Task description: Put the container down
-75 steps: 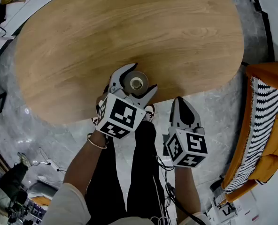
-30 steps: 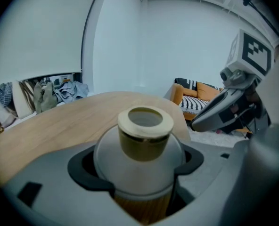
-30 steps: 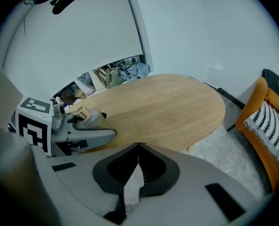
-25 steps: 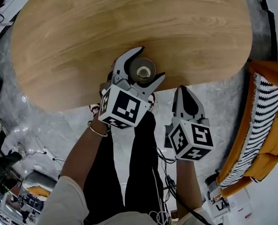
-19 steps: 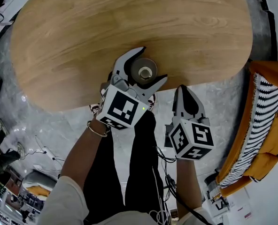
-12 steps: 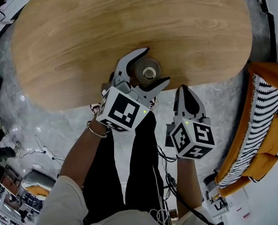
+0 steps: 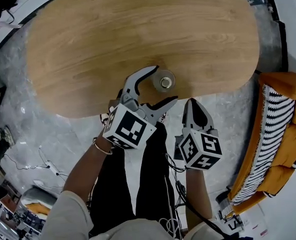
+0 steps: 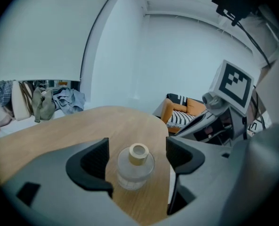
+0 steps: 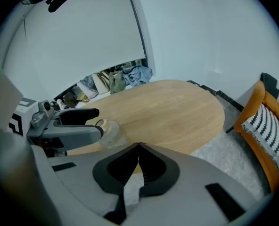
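Note:
A small clear glass container (image 7: 164,81) with a tan cork-like neck stands upright on the oval wooden table (image 7: 113,34), near its front edge. In the left gripper view the container (image 8: 135,167) sits between the two dark jaws with a gap on each side. My left gripper (image 7: 162,85) is open around it and does not touch it. The right gripper (image 7: 194,104) hangs off the table's front edge, over the floor, its jaws pressed together and empty. In the right gripper view the container (image 9: 106,129) shows behind the left gripper's finger.
An orange sofa with a black-and-white striped cushion (image 7: 280,134) stands at the right. The person's dark trouser legs (image 7: 138,179) are below the table edge. Cables lie on the marble floor (image 7: 38,154) at the left. Clothes are piled beyond the table's far side (image 8: 50,102).
The left gripper's jaws have spread apart and let go of the container, which now stands free on the table. The gripper has drawn back slightly toward the person. The right gripper has hardly moved.

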Demonstrator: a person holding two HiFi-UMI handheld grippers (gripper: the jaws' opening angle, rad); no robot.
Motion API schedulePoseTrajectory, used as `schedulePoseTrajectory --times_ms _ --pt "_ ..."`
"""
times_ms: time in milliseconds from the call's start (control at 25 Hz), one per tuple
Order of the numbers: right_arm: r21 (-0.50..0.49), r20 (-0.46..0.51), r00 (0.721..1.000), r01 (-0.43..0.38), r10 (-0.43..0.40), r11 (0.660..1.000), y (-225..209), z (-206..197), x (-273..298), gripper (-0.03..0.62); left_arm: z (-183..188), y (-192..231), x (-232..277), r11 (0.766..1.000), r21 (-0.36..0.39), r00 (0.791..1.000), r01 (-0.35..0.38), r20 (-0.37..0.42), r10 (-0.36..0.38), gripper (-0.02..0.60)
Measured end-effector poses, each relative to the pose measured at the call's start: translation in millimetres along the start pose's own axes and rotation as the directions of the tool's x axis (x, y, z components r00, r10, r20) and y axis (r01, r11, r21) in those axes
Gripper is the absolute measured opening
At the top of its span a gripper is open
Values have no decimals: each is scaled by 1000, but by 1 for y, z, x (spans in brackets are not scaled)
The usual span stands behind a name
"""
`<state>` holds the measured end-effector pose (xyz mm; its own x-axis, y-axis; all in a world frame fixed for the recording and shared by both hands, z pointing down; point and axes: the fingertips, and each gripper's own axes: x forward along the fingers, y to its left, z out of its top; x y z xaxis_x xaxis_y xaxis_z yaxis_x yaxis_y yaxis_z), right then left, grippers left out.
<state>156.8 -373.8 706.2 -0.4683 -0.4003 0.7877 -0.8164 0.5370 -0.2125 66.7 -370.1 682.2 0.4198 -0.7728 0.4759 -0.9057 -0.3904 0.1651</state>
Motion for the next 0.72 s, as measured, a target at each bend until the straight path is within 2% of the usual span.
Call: schedulePoseTrajectory --times_ms 120,320,360,440,560,680,720 --pt "3 1 1000 11 -11 1000 8 4 -20 23 19 -2 -29 999 -36 1000 -10 17 11 370" --pt "-1 48 999 14 -14 1000 21 26 -57 23 72 6 -79 995 -87 995 -53 78 59 362" --pt "2 56 998 19 -19 1000 23 30 -67 23 84 5 -92 993 -100 993 -63 91 72 329" --pt "17 75 997 26 -28 999 26 40 -89 23 112 5 -121 987 -130 986 -91 127 108 223" --pt "46 115 993 30 -35 998 33 61 -123 23 148 7 -166 972 -169 969 -162 158 189 157" --pt "45 162 986 39 -46 998 42 86 -163 23 174 13 -215 935 -204 937 -289 140 320 31" --pt "40 182 982 43 -50 998 45 96 -176 23 183 15 -231 923 -214 925 -320 139 353 14"
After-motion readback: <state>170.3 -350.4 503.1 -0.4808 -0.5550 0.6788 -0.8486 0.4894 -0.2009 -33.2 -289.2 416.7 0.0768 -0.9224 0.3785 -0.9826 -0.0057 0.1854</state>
